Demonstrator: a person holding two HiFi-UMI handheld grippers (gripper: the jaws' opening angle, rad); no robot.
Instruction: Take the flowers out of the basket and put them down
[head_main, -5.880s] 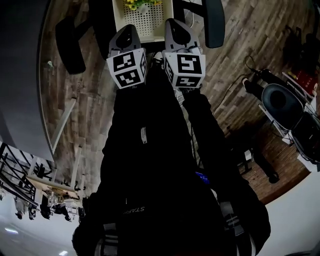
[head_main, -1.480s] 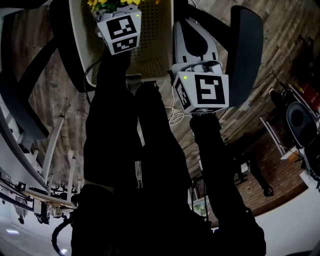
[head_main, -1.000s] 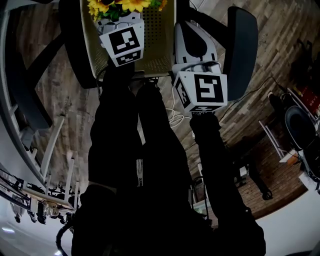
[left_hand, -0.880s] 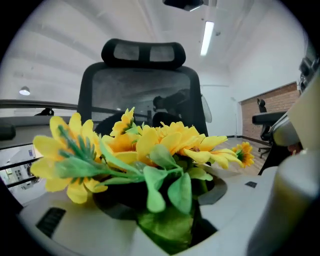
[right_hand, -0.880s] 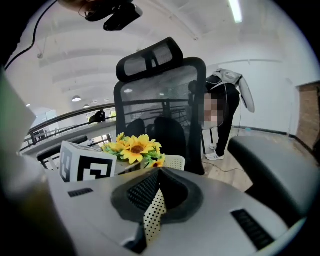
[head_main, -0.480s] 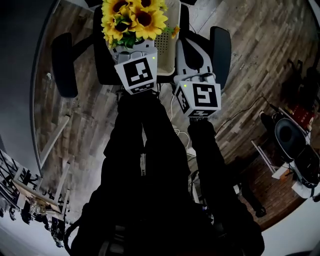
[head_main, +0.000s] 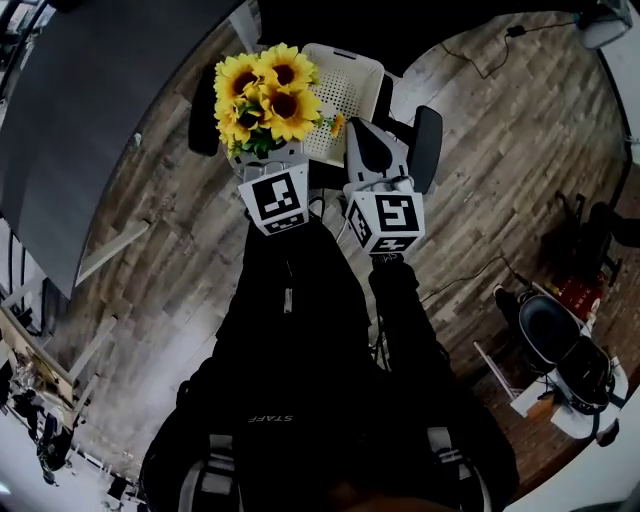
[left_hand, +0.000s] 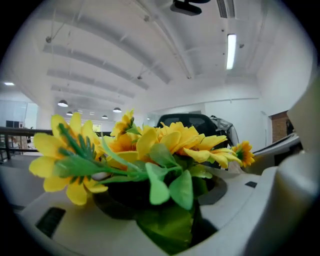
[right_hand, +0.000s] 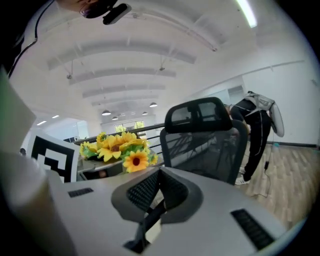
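Because the flowers (head_main: 265, 95) must leave the basket (head_main: 348, 85) unbroken, the left gripper (head_main: 265, 160) pinches the bunch low, at the green stems under the leaves, so the yellow heads stand free above its jaws. The bunch is in the air, clear of the basket, over its left rim. The basket rests on the chair (head_main: 428, 135). The right gripper (head_main: 362, 130), jaws pressed together on nothing, waits beside, probably as a spare hand.

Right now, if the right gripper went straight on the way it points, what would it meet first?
Most likely the black mesh chair back, which stands dead ahead of the right gripper in its own view. The sunflowers lie left of that line. Its distance I cannot tell.
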